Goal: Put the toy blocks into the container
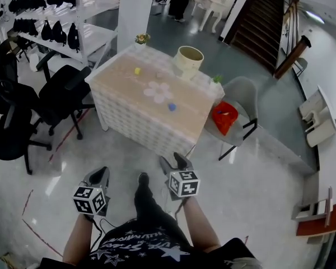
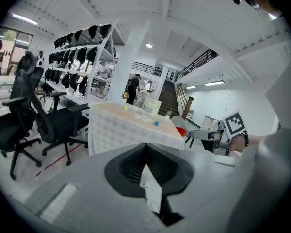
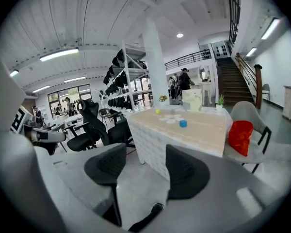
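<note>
Worktop [image 1: 129, 94] in the head view carries a yellow block [image 1: 137, 70] and a blue block [image 1: 171, 107], well apart, with the cream container [image 1: 189, 60] at its far corner. The left gripper [image 1: 99, 175] and right gripper [image 1: 175, 162] hang over the floor [image 1: 257, 178], away from the worktop. Left gripper view: fingers [image 2: 128, 164] pressed together, holding nothing. Right gripper view: fingers [image 3: 184, 171] wide apart, only floor between them

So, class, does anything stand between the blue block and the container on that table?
Nothing visible does: only bare tabletop lies between the blue block and the container.
</note>
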Motion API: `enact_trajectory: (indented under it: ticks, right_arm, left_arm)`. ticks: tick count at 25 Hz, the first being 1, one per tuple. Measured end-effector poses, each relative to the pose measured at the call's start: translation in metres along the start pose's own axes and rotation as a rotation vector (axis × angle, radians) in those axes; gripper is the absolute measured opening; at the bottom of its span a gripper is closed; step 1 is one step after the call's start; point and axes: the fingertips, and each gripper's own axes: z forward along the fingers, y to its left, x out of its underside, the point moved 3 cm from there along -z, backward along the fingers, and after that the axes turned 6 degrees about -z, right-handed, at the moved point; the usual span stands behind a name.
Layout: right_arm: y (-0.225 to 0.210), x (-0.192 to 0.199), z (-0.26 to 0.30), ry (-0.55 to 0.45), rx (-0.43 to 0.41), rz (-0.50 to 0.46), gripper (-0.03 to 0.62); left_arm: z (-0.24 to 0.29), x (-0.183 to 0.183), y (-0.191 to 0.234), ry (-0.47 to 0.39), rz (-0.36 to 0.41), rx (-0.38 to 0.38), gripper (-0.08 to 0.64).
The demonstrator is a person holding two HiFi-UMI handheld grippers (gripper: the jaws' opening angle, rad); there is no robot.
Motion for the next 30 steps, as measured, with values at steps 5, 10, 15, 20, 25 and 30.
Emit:
enact_trajectory:
  ticks: [5, 10, 15, 20, 25, 30]
  right_arm:
    - [-0.041, -0.026, 0.062, 0.001, 0.004, 0.006, 0.259]
    - [-0.101, -0.048, 0.121, 0.037, 0.035, 0.031, 0.259]
    - [-0.145, -0.065, 0.185, 0.097, 0.014, 0.033, 0.259]
    - [-0.17, -0.068, 0.234, 0.175, -0.001, 0.0, 0.259]
    - [-0.184, -0.064, 0.268, 0.253, -0.015, -0.071, 0.259]
    - [-0.194, -0.054, 0.293, 0.34, -0.046, -0.153, 0.258]
  left_arm:
    - [0.076, -0.044, 0.005, 0.014, 0.046, 0.031, 0.011]
    - [0.145, -0.069, 0.014, 0.066, 0.026, 0.026, 0.011]
    - [0.213, -0.103, 0.029, 0.1, 0.025, 0.001, 0.011]
    - [0.262, -0.127, 0.03, 0.122, 0.04, -0.003, 0.011]
    - [0.293, -0.14, 0.04, 0.142, 0.019, -0.022, 0.011]
    - [0.321, -0.154, 0.044, 0.13, 0.025, -0.033, 0.011]
